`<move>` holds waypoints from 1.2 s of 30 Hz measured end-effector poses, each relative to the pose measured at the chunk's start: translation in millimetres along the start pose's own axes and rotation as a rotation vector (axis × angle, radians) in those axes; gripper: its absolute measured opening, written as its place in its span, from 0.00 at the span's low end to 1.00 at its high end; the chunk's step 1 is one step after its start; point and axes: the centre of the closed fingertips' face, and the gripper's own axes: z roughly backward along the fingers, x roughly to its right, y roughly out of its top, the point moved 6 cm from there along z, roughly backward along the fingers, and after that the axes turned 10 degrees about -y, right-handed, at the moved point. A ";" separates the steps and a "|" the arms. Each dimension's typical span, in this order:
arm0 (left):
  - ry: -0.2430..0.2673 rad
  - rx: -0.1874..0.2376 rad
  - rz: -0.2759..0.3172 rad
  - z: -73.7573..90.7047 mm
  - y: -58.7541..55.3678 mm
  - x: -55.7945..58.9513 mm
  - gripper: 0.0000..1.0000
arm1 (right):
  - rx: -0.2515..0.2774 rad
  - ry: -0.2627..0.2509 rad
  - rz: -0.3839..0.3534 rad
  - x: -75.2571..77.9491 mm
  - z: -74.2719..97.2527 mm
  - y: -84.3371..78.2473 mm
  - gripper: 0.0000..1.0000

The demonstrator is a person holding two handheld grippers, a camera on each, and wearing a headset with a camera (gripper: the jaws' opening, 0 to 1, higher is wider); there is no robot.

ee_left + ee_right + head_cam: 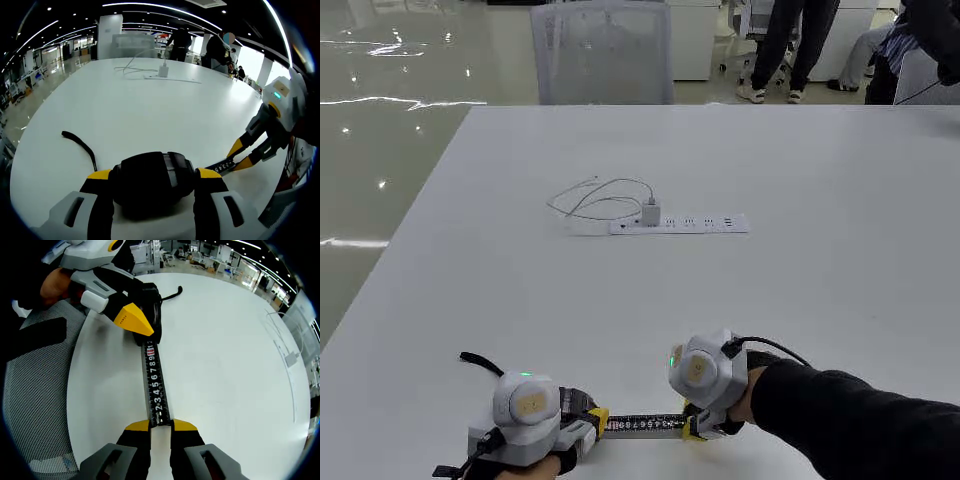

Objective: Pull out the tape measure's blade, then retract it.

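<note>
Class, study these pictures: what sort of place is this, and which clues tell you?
Probably an open-plan office or lab: a large white table, a mesh office chair at its far edge, a power strip with a charger plugged in, and a polished floor.

White table [820, 300], mesh chair [602, 55], glossy floor [380, 60]

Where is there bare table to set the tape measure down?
Bare: the wide stretch between the power strip and the near edge, the table right of the strip, and the far side beyond the cable. Crowded: that near edge, with the left gripper on the tape measure, the blade, the right gripper and a strap.
</note>
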 end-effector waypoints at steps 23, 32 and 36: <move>-0.002 0.001 0.006 -0.1 0.0 -1.0 0.60 | 0.011 0.003 -0.006 -2.5 -3.9 10.3 0.10; -0.007 0.006 0.011 0.1 -0.2 -1.7 0.60 | 0.020 0.006 -0.011 -3.9 -5.3 13.8 0.10; -0.009 0.007 0.014 -0.1 -0.2 -1.6 0.60 | 0.027 0.007 -0.009 -4.2 -4.9 14.5 0.10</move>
